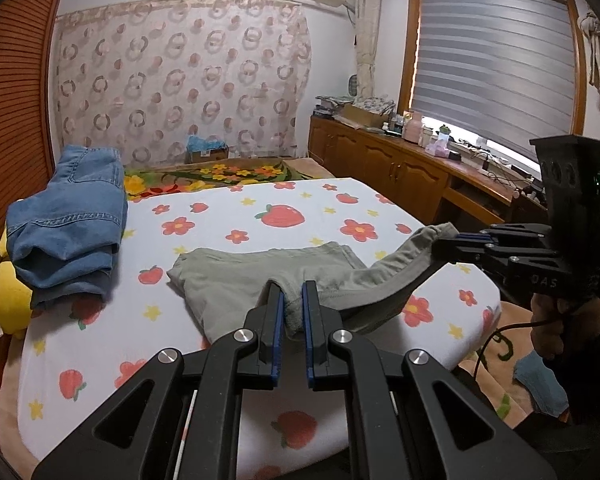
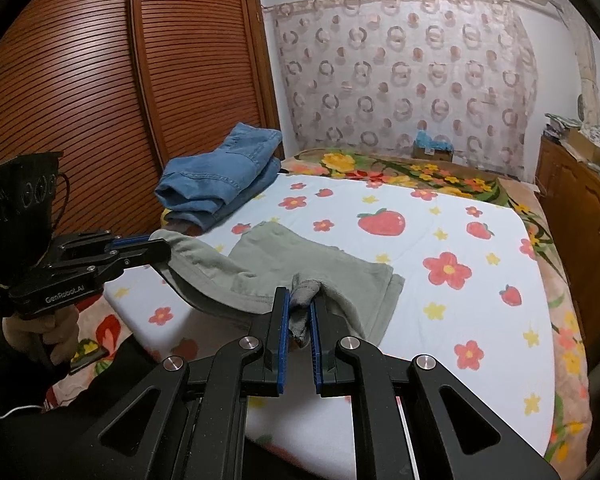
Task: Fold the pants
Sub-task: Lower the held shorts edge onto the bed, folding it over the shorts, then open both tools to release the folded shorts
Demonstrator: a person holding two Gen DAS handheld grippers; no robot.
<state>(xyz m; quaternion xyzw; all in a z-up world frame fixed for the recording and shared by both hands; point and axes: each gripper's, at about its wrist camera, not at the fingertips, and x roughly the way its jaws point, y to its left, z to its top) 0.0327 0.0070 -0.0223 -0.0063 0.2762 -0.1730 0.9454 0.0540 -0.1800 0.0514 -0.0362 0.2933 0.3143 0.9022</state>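
Both my left tool [image 1: 291,304] and right tool [image 2: 299,314] pinch the grey-green cotton pants [image 1: 236,280] at frame centre, mid-fold; next I'd carry this edge across.

hidden: your pads cover the pants [image 1: 236,280] edge they pinch | yellow toy [image 1: 10,300] mostly under jeans [image 1: 68,220] | too small: clutter on cabinet [image 1: 380,148]

Home bedroom: bed [image 1: 220,216], wardrobe [image 2: 100,80].
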